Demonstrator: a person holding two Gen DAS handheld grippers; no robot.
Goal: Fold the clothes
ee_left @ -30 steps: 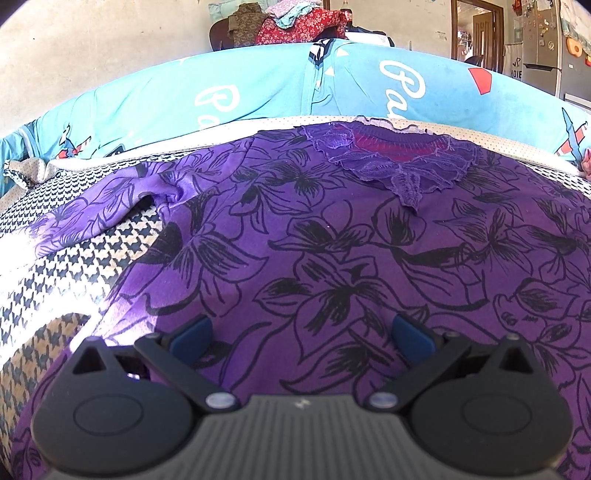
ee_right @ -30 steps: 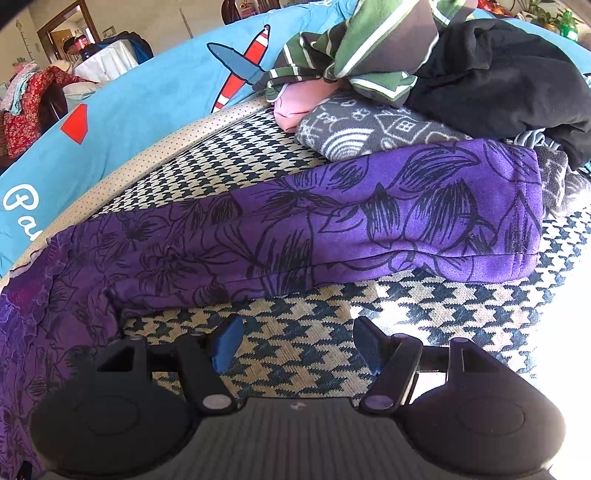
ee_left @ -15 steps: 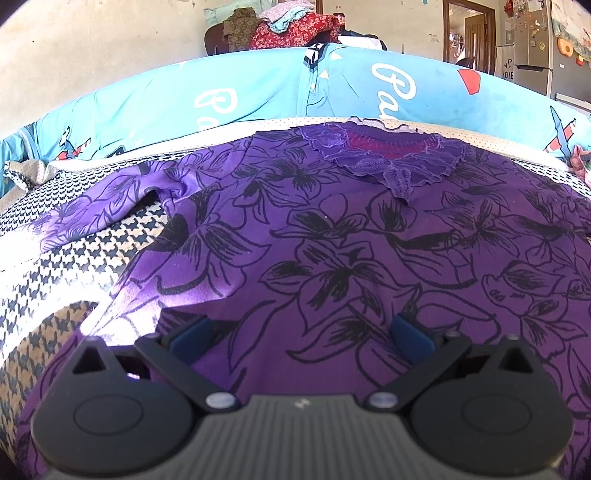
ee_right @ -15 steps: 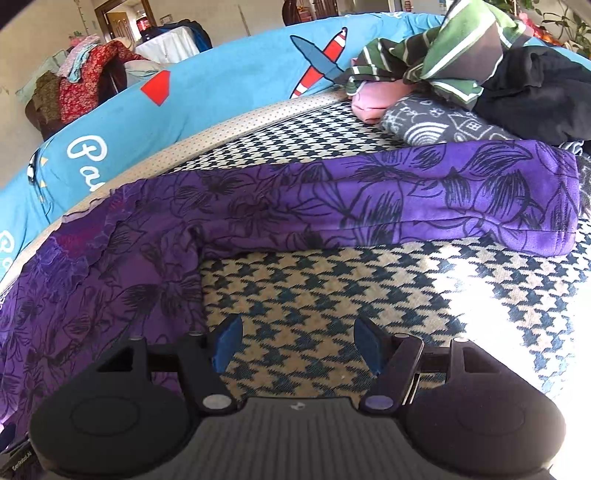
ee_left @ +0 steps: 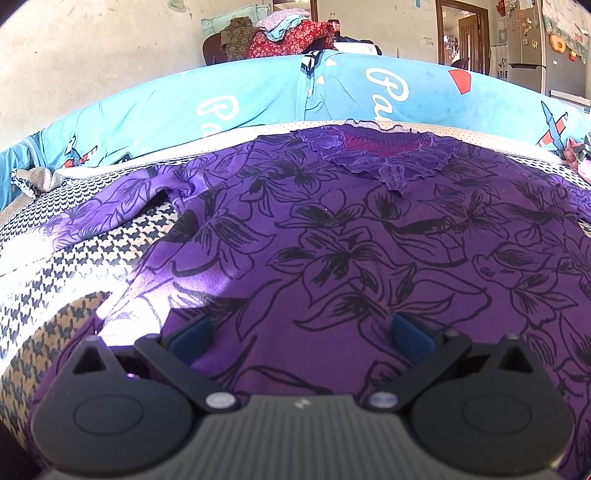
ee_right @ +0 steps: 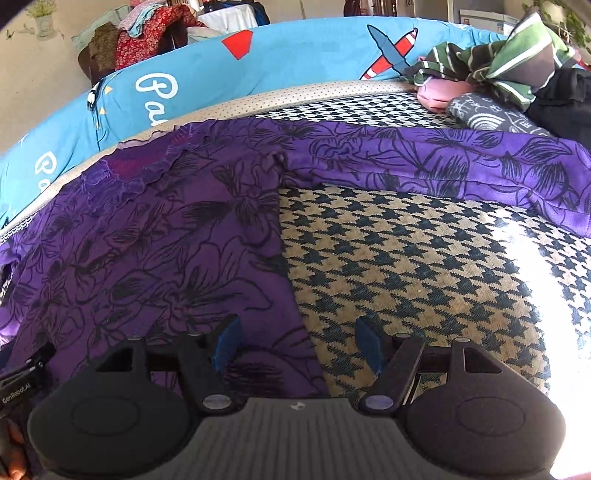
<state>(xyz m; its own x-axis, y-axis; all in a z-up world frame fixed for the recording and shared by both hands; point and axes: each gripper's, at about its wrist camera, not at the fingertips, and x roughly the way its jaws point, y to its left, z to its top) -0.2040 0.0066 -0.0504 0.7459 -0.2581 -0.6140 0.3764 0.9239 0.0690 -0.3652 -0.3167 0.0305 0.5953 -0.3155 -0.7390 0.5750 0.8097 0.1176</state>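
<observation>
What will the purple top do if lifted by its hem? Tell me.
The purple top looks thin and floppy: it wrinkles at the armpit and would likely sag. Its spread sleeve would probably trail. The frilled collar seems delicate.

Sunlit room: plain beige wall (ee_left: 92, 55) far ahead of the tongs, wooden doorway (ee_left: 461, 33) and fridge (ee_left: 528, 40) off right.

the right gripper (ee_right: 295, 341) is hovering with jaws apart over the side edge of the purple floral top (ee_right: 166, 240), which is lying spread on the houndstooth cover (ee_right: 406, 266), sleeve (ee_right: 461, 166) stretching toward the clothes pile (ee_right: 498, 74)
</observation>
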